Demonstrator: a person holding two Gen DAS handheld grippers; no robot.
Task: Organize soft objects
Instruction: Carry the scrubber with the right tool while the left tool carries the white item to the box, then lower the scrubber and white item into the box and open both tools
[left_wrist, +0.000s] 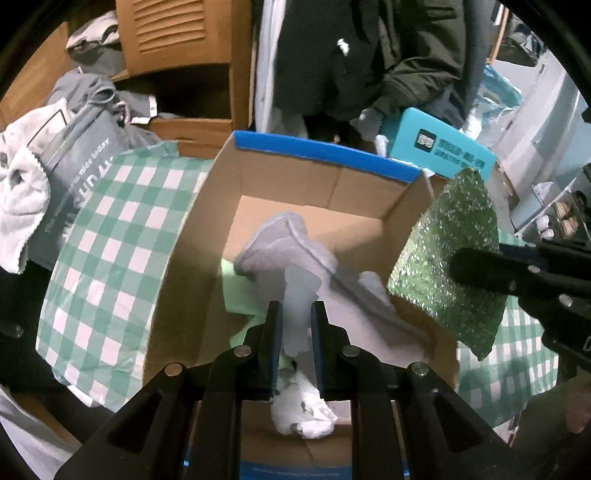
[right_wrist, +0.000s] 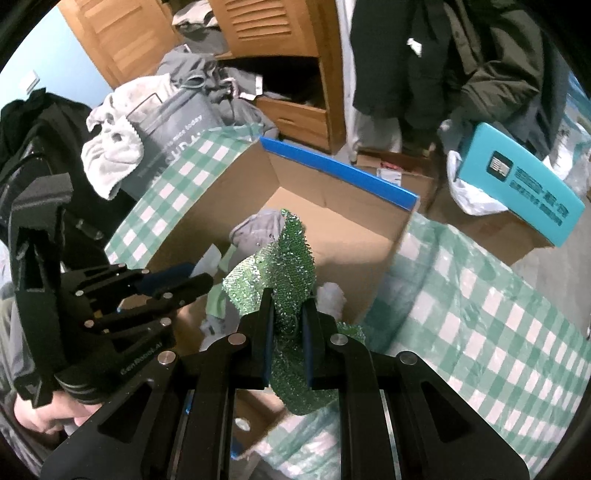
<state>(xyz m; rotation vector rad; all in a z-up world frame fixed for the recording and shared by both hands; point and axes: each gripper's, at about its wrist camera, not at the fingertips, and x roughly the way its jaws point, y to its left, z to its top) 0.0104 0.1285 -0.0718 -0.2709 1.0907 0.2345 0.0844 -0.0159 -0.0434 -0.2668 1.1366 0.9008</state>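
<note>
Two grippers work over one open cardboard box (left_wrist: 325, 192), which we take as the largest item in the scene. The box has a blue band along its far rim and rests on a green-and-white checked cloth (left_wrist: 110, 236) (what lies under the cloth we cannot tell). Behind it we see a wooden cabinet (left_wrist: 177, 55) with louvred doors, dark coats (left_wrist: 369, 55) hanging to its right, a grey printed bag (left_wrist: 79, 166) with a white towel (left_wrist: 20, 199) draped beside it, and a teal sign (left_wrist: 441, 151).

Inside the box we find a grey cloth (left_wrist: 295, 243) lying over a pale green item (left_wrist: 240, 291), with a white crumpled item (left_wrist: 303, 410) near the front wall.

The green sequinned fabric (right_wrist: 291, 266) is the next item by size. The right gripper (right_wrist: 288, 306) holds it: the jaws are fully closed on its folded edge, and the fabric hangs at the right wall of the box, partly outside it in the left wrist view.

The left gripper (left_wrist: 295, 314) points down into the box. Its jaws stand nearly closed and pinch a pale, translucent strip (left_wrist: 297, 295) that rises from the contents (its material is not clear to us). In the right wrist view, a hand (right_wrist: 48, 410) grips this tool's handle at lower left.
</note>
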